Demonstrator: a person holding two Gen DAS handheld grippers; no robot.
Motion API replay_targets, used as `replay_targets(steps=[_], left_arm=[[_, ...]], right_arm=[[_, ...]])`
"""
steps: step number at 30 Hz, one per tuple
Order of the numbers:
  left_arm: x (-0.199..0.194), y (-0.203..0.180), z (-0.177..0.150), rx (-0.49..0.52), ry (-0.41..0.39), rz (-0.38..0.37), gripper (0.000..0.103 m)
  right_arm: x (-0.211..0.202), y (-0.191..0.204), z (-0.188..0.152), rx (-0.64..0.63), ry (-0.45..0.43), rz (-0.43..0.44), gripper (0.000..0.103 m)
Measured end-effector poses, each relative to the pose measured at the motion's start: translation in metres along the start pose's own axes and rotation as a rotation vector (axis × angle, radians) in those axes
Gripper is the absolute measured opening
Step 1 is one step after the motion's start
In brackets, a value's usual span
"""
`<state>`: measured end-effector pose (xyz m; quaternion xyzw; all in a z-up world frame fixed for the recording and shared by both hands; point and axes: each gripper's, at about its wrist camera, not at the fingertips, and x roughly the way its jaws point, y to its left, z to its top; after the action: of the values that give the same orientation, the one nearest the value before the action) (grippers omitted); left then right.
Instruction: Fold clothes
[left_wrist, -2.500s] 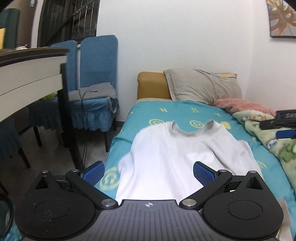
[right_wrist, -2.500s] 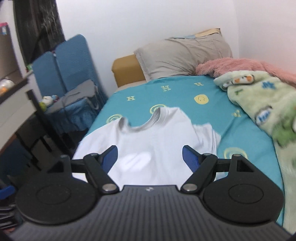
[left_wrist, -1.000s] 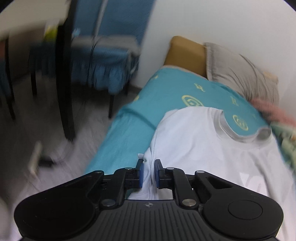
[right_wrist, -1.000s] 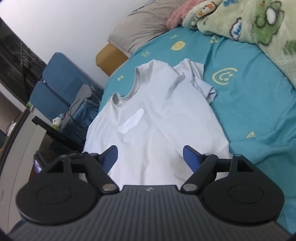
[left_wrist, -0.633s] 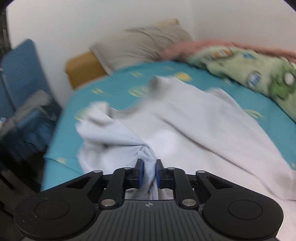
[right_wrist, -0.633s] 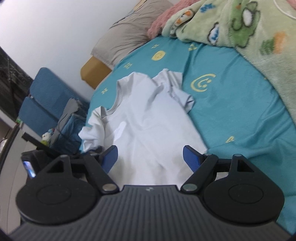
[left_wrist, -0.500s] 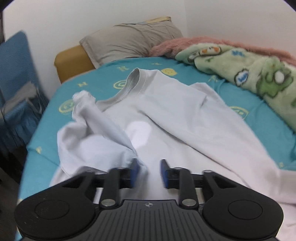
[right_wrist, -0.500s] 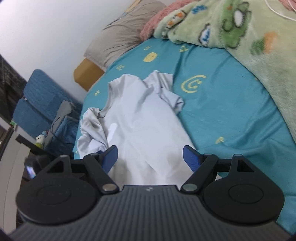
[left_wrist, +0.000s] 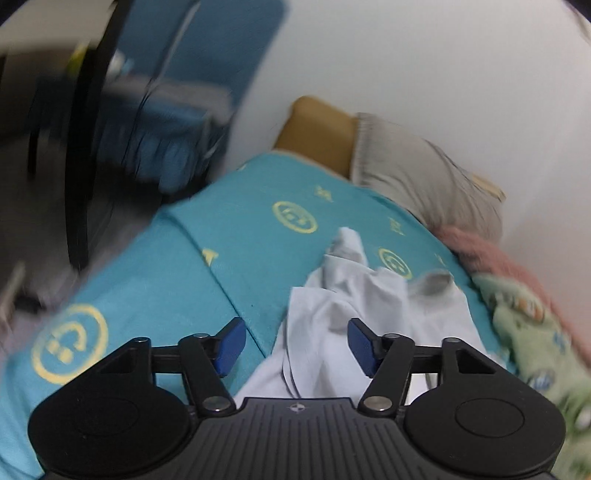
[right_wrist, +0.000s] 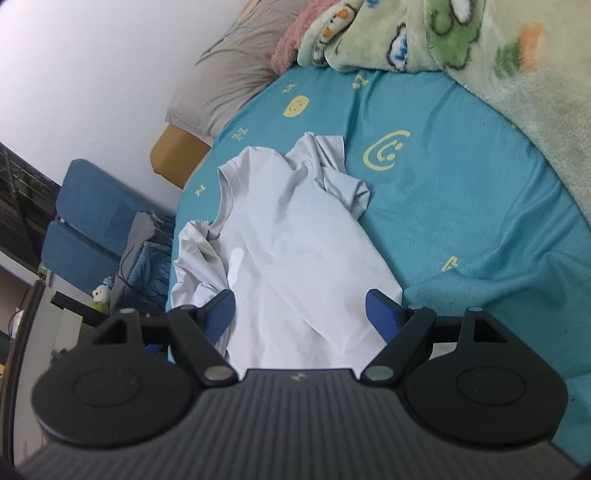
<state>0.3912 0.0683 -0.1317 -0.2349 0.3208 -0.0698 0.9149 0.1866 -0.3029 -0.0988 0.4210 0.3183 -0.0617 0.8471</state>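
White t-shirt (right_wrist: 295, 243) lying on teal bed sheet (right_wrist: 461, 206), collar toward pillow (right_wrist: 236, 77). Left sleeve (right_wrist: 199, 258) flopped in over shirt body, bunched up. Right sleeve (right_wrist: 340, 181) crumpled beside collar. Left hand-held gripper (left_wrist: 295, 345) released, fingers spread wide, nothing in them, hovering over shirt's left edge. Right hand-held gripper (right_wrist: 300, 312) also spread wide, empty, above hem end. Green blanket (right_wrist: 480, 55) off to right. Blue chairs (right_wrist: 96, 221) beside bed.

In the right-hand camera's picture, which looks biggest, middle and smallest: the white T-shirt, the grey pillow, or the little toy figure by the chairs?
As they appear in that view:
1. white T-shirt
2. grey pillow, though it lies farther away, so its real size is unsure
3. toy figure, clearly smallest
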Motion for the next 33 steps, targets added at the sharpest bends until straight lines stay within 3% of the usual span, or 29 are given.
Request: replay_targets(steps=[4, 6, 7, 11, 15, 18, 21, 23, 24, 28, 33], left_arm=[[0.025, -0.008, 0.002, 0.027, 0.068, -0.024, 0.035], [0.035, -0.015, 0.003, 0.079, 0.1, -0.023, 0.011], [0.038, -0.018, 0.004, 0.11, 0.109, -0.012, 0.004], [0.016, -0.017, 0.022, 0.188, 0.018, -0.004, 0.004], [0.001, -0.014, 0.074, 0.316, -0.078, 0.072, 0.004], [0.004, -0.007, 0.124, 0.408, -0.126, 0.209, 0.004], [0.026, 0.005, 0.162, 0.482, -0.151, 0.432, 0.004], [0.041, 0.027, 0.174, 0.463, -0.124, 0.532, 0.008], [0.043, 0.036, 0.173, 0.444, -0.121, 0.539, 0.01], [0.043, 0.07, 0.163, 0.36, -0.1, 0.537, 0.046], [-0.012, 0.086, 0.112, 0.254, 0.034, 0.347, 0.053]], right_arm=[[0.01, -0.001, -0.002, 0.001, 0.025, -0.013, 0.08], [0.015, -0.001, -0.005, -0.004, 0.037, -0.021, 0.08], [0.018, 0.0, -0.006, -0.013, 0.043, -0.027, 0.08], [0.022, 0.006, -0.014, -0.065, 0.053, -0.052, 0.08], [0.018, 0.023, -0.023, -0.173, 0.008, -0.07, 0.08], [0.019, 0.035, -0.028, -0.247, -0.022, -0.085, 0.079], [0.027, 0.041, -0.028, -0.28, -0.028, -0.116, 0.079], [0.032, 0.042, -0.027, -0.285, -0.03, -0.136, 0.079], [0.034, 0.043, -0.027, -0.289, -0.032, -0.148, 0.079], [0.041, 0.046, -0.027, -0.303, -0.034, -0.168, 0.079], [0.044, 0.052, -0.028, -0.326, -0.034, -0.155, 0.079]])
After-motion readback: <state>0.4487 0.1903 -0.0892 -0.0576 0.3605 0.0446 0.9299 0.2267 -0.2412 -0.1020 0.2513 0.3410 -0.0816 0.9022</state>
